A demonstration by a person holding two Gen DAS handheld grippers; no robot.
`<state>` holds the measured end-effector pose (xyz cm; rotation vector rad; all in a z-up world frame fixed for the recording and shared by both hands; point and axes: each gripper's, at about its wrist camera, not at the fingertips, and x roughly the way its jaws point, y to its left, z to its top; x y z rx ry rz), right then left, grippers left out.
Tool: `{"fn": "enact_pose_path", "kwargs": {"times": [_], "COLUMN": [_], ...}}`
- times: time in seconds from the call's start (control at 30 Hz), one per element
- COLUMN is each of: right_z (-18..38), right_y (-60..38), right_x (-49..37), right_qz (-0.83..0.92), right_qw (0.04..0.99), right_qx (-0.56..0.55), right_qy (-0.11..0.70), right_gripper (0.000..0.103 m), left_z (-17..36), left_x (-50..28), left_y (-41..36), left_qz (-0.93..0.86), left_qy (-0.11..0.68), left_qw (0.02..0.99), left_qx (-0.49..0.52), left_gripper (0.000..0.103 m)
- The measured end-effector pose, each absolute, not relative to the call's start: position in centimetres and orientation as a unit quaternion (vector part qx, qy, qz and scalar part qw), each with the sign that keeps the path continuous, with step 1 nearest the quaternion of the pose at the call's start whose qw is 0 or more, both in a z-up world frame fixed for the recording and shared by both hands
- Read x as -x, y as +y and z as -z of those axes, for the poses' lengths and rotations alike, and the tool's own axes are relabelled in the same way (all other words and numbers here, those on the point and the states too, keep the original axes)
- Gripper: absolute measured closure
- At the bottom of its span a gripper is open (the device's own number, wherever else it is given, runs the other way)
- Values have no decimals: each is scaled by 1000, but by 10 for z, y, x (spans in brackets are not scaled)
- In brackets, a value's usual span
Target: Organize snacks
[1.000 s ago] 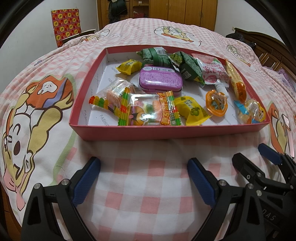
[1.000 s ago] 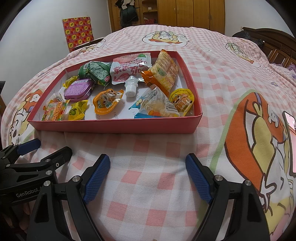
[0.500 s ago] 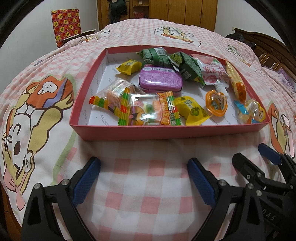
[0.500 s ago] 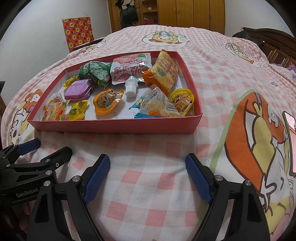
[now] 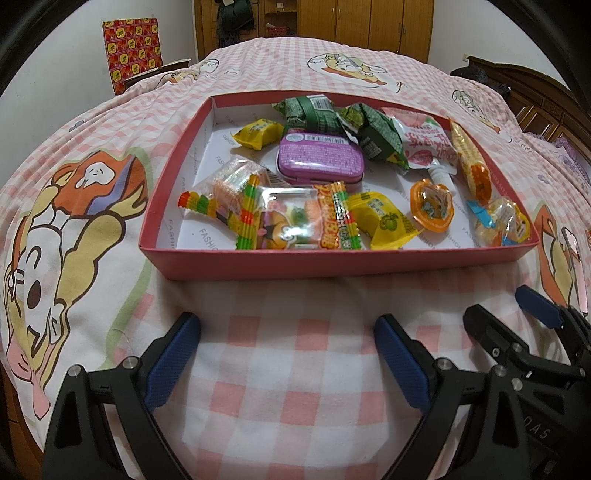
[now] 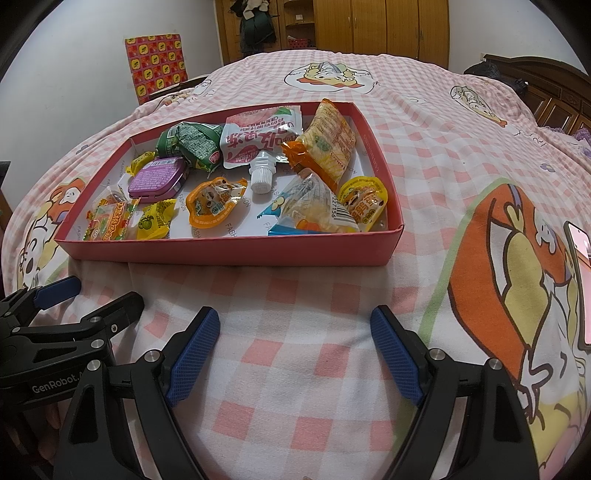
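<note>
**Both grippers open and empty short of the snack box**

You hold the left gripper [image 5: 287,354] over the pink checked bedspread [image 5: 288,398], angled down toward the near wall of the red box [image 5: 332,264]. Its 2 blue-padded fingers [image 5: 171,360] stand wide apart with only cloth between them; nothing is gripped. Your right gripper [image 6: 294,352] sits just beside it, likewise spread wide and holding nothing, its tips short of the box wall. In the left wrist view the right gripper shows at the lower right edge; in the right wrist view the left one shows at the lower left.

The snacks lie loose inside the box, which rests on the bedspread ahead of both grippers:
- A purple tin [image 5: 320,158] sits near the middle, left of centre.
- 2 green packets [image 5: 373,134] lie along the far wall, touching each other.
- A white spouted pouch [image 6: 260,142] with red print lies beside them, cap pointing toward you.
- An orange-and-yellow packet [image 6: 327,142] leans in the far right corner.
- 2 orange jelly cups are present: 1 mid-box [image 6: 214,201], 1 at the right wall [image 6: 364,203].
- A clear bag with a blue edge [image 6: 314,208] lies between those cups.
- Yellow wrapped sweets [image 5: 384,219] and striped clear packets [image 5: 291,218] crowd the near left part.

A phone [image 6: 580,280] lies on the bedspread at the right. Wooden wardrobes [image 6: 380,26] stand beyond the bed.
</note>
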<state>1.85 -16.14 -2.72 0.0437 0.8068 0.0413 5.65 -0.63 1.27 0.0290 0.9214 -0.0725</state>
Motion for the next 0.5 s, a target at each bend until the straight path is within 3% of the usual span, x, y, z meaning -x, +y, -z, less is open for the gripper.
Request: {"fn": "enact_pose_path", "kwargs": {"times": [0.5], "right_z": [26], "right_y": [-161], "right_x": [-17], "right_qz": [-19], "right_qw": [918], "right_qx": [-20], "right_qy": [396], "right_gripper": [17], "left_z": [-13], "left_x": [-56], "left_y": [-5], "left_qz": [36], "left_qy": [446], "left_qw": [894], "left_qx": [-13], "left_gripper": [5]}}
